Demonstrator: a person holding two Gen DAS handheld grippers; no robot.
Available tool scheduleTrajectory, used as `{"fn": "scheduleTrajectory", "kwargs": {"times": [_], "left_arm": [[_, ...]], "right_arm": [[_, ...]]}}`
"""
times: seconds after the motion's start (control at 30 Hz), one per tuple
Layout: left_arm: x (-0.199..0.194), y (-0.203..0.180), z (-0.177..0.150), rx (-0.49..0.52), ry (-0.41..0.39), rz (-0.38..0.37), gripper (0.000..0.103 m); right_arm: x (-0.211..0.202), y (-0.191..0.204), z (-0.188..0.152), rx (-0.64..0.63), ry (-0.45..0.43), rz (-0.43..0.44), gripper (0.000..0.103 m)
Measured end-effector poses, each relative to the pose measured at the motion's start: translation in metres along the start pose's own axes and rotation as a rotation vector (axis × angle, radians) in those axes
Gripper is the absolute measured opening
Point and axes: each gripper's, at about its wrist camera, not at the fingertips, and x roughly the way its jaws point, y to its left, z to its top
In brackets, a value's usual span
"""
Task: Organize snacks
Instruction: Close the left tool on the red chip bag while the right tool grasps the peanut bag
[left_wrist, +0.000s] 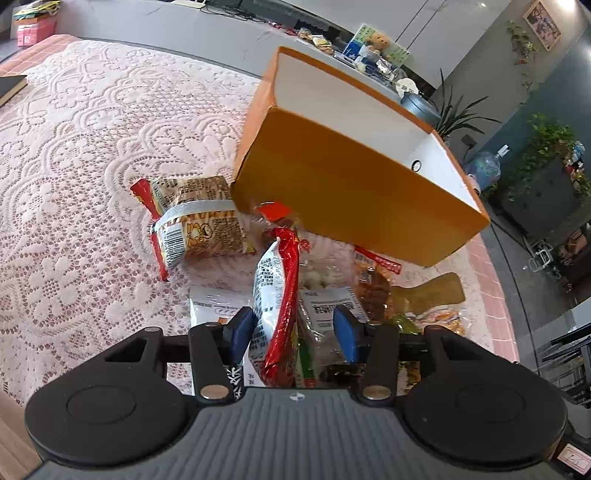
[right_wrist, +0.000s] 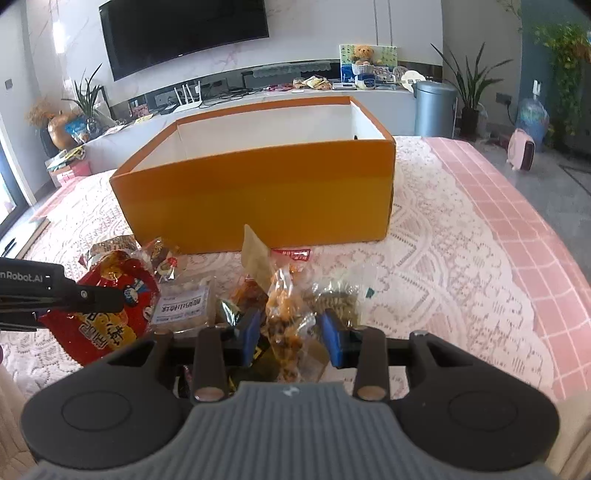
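An open orange box (right_wrist: 258, 192) with white inside walls stands on the lace-covered table; it also shows in the left wrist view (left_wrist: 343, 199). Several snack packs lie heaped in front of it. My left gripper (left_wrist: 293, 332) is open, its blue pads on either side of an upright red snack bag (left_wrist: 277, 295), not pressing it; the bag also shows in the right wrist view (right_wrist: 107, 299). My right gripper (right_wrist: 290, 330) is open around a clear bag of orange-brown snacks (right_wrist: 282, 317). A brown noodle pack (left_wrist: 199, 225) lies apart, left of the box.
A clear labelled pack (right_wrist: 184, 302) and a flat tan pack (right_wrist: 255, 254) lie in the heap. The lace cloth (left_wrist: 74, 166) spreads left and far; the pink checked table edge (right_wrist: 517, 229) runs along the right. A TV cabinet with clutter (right_wrist: 314, 83) stands behind.
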Motion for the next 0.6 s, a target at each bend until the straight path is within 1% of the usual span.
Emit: {"fn": "scheduleTrajectory", "kwargs": {"times": [0.03, 0.1, 0.17, 0.2, 0.23, 0.3, 0.43, 0.6], "left_arm": [[0.001, 0.001, 0.001, 0.001, 0.002, 0.006, 0.054], [0.004, 0.001, 0.001, 0.015, 0.009, 0.022, 0.043], [0.003, 0.001, 0.001, 0.033, 0.006, 0.041, 0.028], [0.003, 0.001, 0.002, 0.040, 0.002, 0.041, 0.027], [0.001, 0.001, 0.001, 0.043, -0.002, 0.038, 0.027], [-0.004, 0.001, 0.001, 0.040, -0.015, 0.033, 0.027], [-0.019, -0.001, 0.000, 0.045, -0.065, 0.031, 0.027], [-0.046, -0.013, 0.004, 0.093, -0.137, 0.011, 0.026]], "right_arm": [[0.000, 0.000, 0.001, -0.003, -0.002, 0.001, 0.035], [0.002, 0.000, 0.002, -0.008, -0.005, 0.005, 0.028], [0.002, -0.001, 0.003, -0.006, -0.003, 0.012, 0.025], [0.002, -0.002, 0.003, -0.003, -0.003, 0.020, 0.023], [0.002, -0.002, 0.003, -0.001, -0.002, 0.033, 0.022], [0.000, -0.001, 0.003, -0.005, -0.006, 0.034, 0.022], [-0.006, 0.000, 0.004, -0.017, -0.029, 0.040, 0.022], [-0.022, 0.004, 0.012, -0.013, -0.061, 0.055, 0.022]]}}
